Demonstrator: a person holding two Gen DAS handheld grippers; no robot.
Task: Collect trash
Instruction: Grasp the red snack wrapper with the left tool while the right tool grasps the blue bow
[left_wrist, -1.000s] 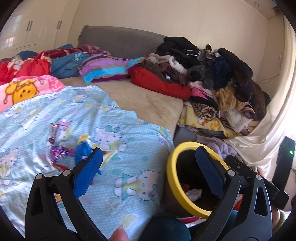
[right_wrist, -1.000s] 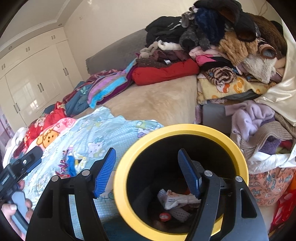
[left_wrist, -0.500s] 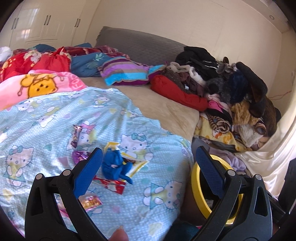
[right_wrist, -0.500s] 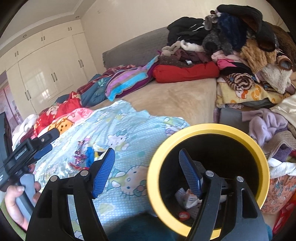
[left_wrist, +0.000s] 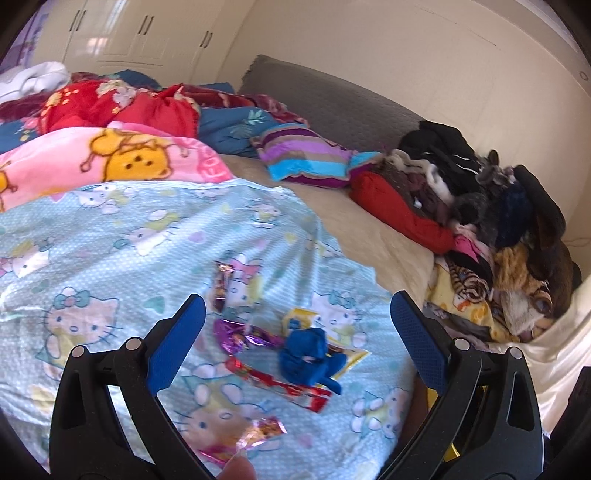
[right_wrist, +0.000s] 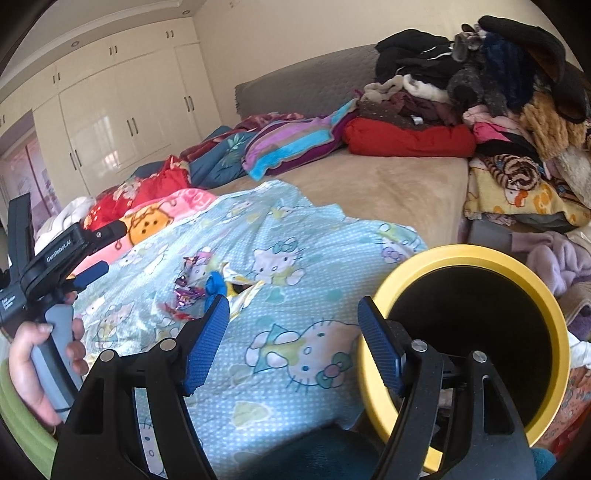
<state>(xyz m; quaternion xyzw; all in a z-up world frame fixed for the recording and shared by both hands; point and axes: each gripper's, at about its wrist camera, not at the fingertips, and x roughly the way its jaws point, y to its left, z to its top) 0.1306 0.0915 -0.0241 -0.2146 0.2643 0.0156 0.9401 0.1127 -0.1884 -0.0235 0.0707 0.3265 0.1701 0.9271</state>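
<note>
Scattered on the light-blue cat-print blanket (left_wrist: 110, 236) lies a small cluster of trash. At its heart sits a crumpled blue lump (left_wrist: 306, 354), resting on a yellow-and-white wrapper (left_wrist: 347, 354). A red wrapper (left_wrist: 277, 384) stretches beside it, its long axis running diagonally from upper left to lower right in the left wrist view. A purple foil wrapper (left_wrist: 240, 336) lies just above that, roughly crosswise, and a dark candy wrapper (left_wrist: 221, 284) stands nearly along the view's vertical, farther up the blanket. A pink foil wrapper (left_wrist: 251, 435) lies nearest the camera.

The left gripper (left_wrist: 295, 347) hangs over this cluster with its jaws spread wide and nothing between the blue pads; the blue lump shows in the gap beyond them. In the right wrist view a hand (right_wrist: 40, 354) grips its handle.

The right gripper (right_wrist: 291, 347) is likewise released, empty, its right finger overlapping the rim of the yellow-rimmed bin (right_wrist: 550, 306), which stands at the blanket's edge, its mouth tilted toward the camera.

Beyond lie a striped pillow (left_wrist: 306, 158) and a heap of clothes (left_wrist: 498, 221).
</note>
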